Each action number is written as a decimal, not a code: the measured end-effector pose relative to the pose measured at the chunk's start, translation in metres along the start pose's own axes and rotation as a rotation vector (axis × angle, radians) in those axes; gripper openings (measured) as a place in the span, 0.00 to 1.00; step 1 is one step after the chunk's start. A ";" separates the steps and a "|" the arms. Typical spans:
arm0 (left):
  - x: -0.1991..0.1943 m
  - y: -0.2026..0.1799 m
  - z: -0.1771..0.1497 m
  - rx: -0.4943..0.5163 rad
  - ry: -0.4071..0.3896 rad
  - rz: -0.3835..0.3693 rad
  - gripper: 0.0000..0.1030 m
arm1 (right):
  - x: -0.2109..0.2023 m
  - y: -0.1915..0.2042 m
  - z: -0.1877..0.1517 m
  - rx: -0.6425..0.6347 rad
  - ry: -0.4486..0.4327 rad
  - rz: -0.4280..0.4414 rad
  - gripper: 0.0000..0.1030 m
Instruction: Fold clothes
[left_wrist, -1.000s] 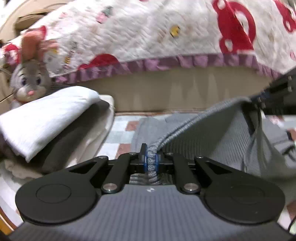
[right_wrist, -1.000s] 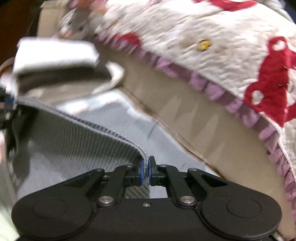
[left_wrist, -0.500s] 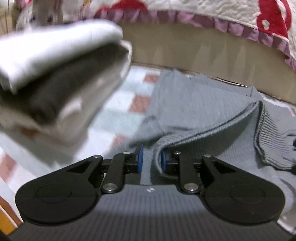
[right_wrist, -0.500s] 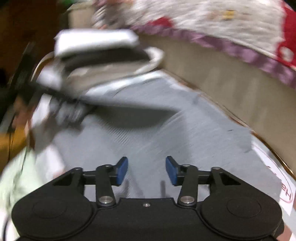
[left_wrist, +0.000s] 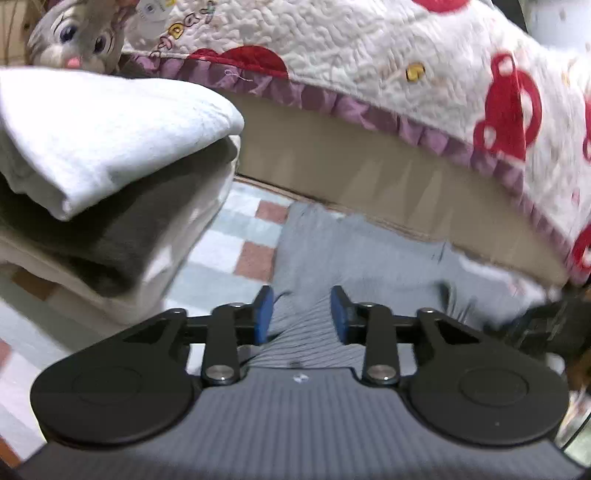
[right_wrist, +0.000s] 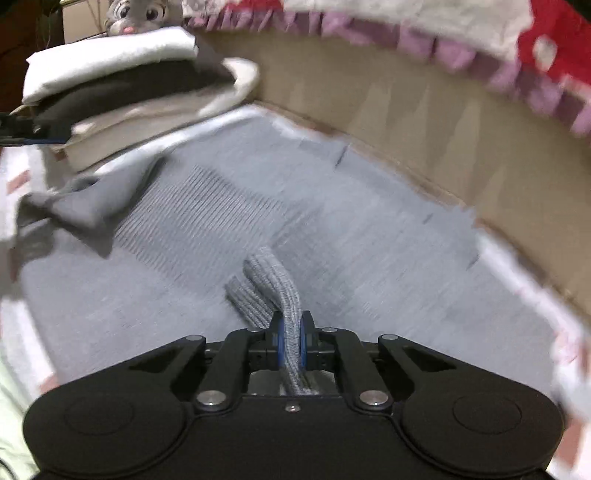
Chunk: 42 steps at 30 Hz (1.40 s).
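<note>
A grey ribbed knit sweater (right_wrist: 229, 206) lies spread on the checked cloth, its far edge near the cardboard wall. My right gripper (right_wrist: 291, 345) is shut on a ribbed fold of the sweater that rises out of the flat knit. A loose grey sleeve (right_wrist: 92, 199) lies bunched at the left. In the left wrist view my left gripper (left_wrist: 301, 314) hovers over the sweater (left_wrist: 369, 258) near its left edge. Its jaws are opening, blue pads apart, with knit below them but nothing pinched.
A stack of folded clothes (left_wrist: 110, 155), white on top of dark grey and cream, sits at the left (right_wrist: 129, 85). A plush rabbit (left_wrist: 77, 33) stands behind it. A cardboard wall (left_wrist: 369, 162) under a red-and-white quilt (left_wrist: 406, 62) bounds the far side.
My left gripper let go of the sweater edge, dropped toward the cloth and spread its jaws. My right gripper released its edge, opened wide, then sank and shut on a ribbed fold.
</note>
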<state>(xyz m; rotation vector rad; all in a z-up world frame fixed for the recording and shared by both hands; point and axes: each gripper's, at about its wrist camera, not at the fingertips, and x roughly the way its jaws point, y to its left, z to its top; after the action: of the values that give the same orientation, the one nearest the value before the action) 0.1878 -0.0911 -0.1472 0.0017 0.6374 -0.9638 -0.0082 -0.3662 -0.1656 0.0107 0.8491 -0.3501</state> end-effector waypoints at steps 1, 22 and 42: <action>0.000 -0.001 -0.004 0.024 0.017 -0.012 0.41 | -0.005 -0.007 0.004 0.015 -0.023 -0.021 0.08; 0.053 -0.047 -0.040 0.323 0.118 0.158 0.18 | 0.010 -0.120 -0.032 0.379 -0.004 0.041 0.48; -0.005 -0.065 -0.001 0.268 -0.193 0.350 0.06 | -0.065 -0.135 -0.047 0.630 -0.364 0.144 0.09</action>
<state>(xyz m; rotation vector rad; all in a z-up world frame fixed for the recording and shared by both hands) 0.1355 -0.1250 -0.1277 0.2480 0.3124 -0.6933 -0.1238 -0.4669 -0.1319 0.5748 0.3496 -0.4553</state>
